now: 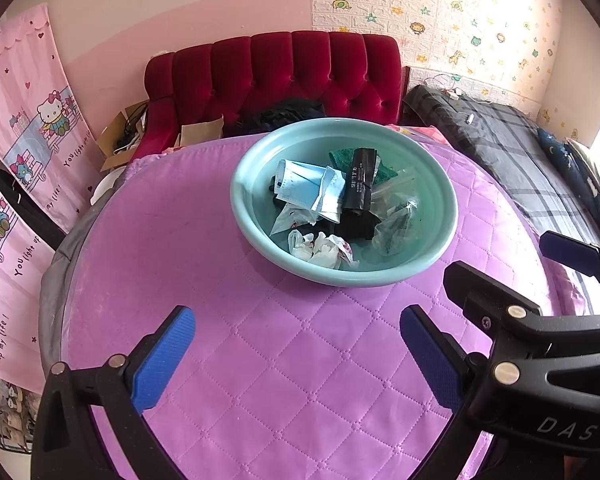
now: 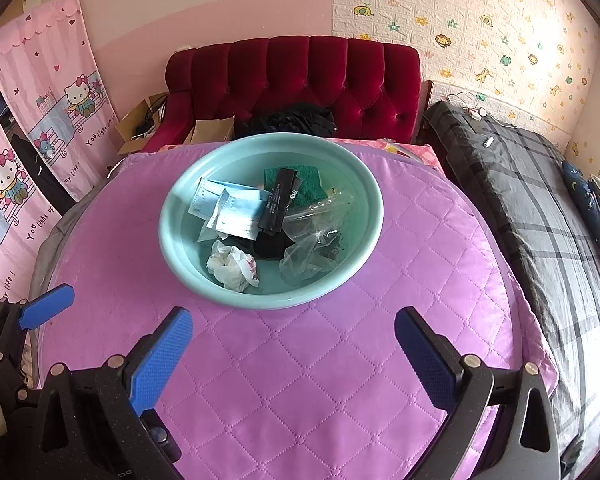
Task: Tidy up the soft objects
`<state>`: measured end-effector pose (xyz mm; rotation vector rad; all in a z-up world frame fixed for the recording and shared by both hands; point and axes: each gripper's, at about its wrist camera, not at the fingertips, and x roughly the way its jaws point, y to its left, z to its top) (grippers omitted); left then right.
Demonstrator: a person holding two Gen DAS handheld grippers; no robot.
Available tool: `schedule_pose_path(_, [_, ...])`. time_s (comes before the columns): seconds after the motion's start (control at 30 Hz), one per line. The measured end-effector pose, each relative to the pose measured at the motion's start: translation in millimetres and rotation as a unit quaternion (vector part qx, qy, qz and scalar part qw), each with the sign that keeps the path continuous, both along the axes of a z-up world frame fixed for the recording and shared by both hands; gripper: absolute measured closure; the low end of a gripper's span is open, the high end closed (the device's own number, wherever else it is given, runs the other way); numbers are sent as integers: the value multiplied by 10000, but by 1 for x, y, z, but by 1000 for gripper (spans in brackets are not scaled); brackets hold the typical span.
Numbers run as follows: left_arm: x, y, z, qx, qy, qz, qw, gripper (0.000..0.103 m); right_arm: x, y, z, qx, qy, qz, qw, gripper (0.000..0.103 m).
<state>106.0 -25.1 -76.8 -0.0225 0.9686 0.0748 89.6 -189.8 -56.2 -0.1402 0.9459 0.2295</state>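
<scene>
Both tongs, left gripper [image 1: 296,354] and right gripper [image 2: 294,354], were wide and empty; masks [image 2: 230,210], tissue [image 2: 232,270], bags all sat in basin [image 2: 172,248], table bare—looked done.

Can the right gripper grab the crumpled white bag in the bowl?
Probably yes. The right gripper is open, and the crumpled white bag lies uncovered at the teal bowl's near side, nothing between.

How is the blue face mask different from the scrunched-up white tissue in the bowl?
The face mask is pale blue and lies fairly flat; the white tissue is white with red marks and crumpled into a ball. The face mask sits toward the bowl's far left side, the white tissue nearer the grippers. Both lie loose inside the bowl.
</scene>
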Motion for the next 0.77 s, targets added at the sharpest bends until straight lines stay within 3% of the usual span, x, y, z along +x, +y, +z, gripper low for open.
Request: schedule_pose_path(0.77, [3, 0, -2, -13, 9, 70, 10000, 0, 5, 2, -2, -39, -33, 91, 9999, 0])
